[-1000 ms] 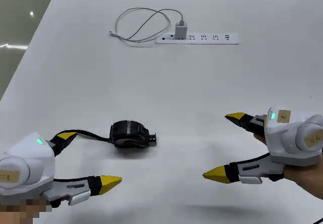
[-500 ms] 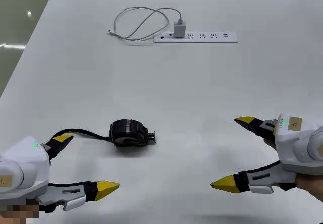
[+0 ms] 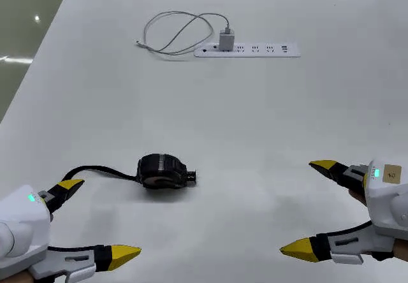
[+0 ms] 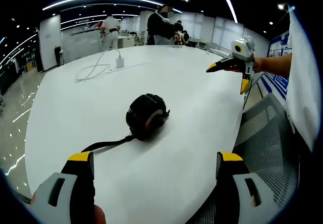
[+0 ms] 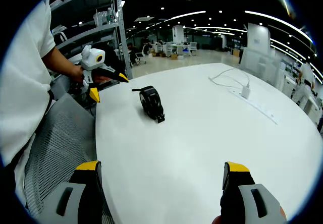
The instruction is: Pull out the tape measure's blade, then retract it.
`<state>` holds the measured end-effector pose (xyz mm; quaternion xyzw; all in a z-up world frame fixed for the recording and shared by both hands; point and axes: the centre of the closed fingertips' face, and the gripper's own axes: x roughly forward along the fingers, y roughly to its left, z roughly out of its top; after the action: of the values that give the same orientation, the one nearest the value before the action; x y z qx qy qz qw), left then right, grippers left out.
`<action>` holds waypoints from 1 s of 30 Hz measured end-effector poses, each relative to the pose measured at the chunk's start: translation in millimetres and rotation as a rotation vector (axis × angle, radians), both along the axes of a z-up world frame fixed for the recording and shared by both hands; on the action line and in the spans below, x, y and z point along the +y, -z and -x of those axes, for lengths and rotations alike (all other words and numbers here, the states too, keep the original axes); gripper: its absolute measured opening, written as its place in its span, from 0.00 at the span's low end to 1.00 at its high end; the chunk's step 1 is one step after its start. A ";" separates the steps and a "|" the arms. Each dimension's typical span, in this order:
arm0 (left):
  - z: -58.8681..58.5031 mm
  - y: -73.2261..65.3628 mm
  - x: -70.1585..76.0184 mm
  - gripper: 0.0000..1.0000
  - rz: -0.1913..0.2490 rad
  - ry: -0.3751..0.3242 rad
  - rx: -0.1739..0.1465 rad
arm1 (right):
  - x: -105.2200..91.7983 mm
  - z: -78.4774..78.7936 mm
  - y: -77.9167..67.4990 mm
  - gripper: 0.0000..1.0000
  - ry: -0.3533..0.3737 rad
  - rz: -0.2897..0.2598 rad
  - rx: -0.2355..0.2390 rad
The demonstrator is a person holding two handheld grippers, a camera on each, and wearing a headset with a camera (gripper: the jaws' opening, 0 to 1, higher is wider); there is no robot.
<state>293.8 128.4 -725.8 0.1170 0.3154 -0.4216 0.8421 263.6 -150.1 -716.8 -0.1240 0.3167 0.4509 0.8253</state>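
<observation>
Two grippers sit low over the worktop (image 3: 255, 117), well apart: left gripper (image 3: 99, 218) and right gripper (image 3: 305, 207), each with fingers spread wide, gripping nothing. Black tape measure (image 3: 162, 171) lies on the worktop between them, nearer the left; its strap (image 3: 95, 168) trails toward the left fingers, contact not determinable. Far side: power strip (image 3: 252, 50).

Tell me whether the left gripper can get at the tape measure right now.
Probably yes. The left gripper is open and faces the tape measure, with bare table between them. The measure's black strap trails toward one jaw but should not block a grab.
</observation>
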 end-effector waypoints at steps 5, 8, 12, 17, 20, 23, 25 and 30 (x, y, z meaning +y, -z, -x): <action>2.6 0.6 4.7 0.99 -0.014 0.009 0.000 | -5.1 3.2 0.6 0.99 0.013 0.002 0.007; 3.0 1.1 7.1 0.99 -0.017 0.008 0.002 | -8.2 5.8 0.4 0.99 0.018 0.007 0.010; 4.2 0.3 7.0 0.99 -0.021 0.015 -0.002 | -11.9 8.7 -0.2 0.99 0.018 0.020 0.013; 6.4 -0.1 7.0 0.99 -0.025 0.025 -0.001 | -15.2 11.0 -1.4 0.99 0.017 0.031 0.017; 6.5 -2.0 6.8 0.99 -0.028 0.031 -0.006 | -16.6 11.6 -0.7 0.99 0.013 0.039 0.018; 6.1 -1.3 7.9 0.99 -0.033 0.035 -0.007 | -17.5 11.8 -0.7 0.99 0.008 0.044 0.018; 6.0 -1.6 7.8 0.99 -0.032 0.035 -0.006 | -17.9 12.1 -0.6 0.99 0.006 0.048 0.018; 5.8 -0.9 8.1 0.99 -0.034 0.040 -0.003 | -18.6 11.9 -1.8 0.98 0.005 0.049 0.019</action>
<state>288.0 136.4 -725.0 0.1385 0.3187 -0.4328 0.8318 251.7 -168.8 -715.0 -0.1393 0.3357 0.4421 0.8200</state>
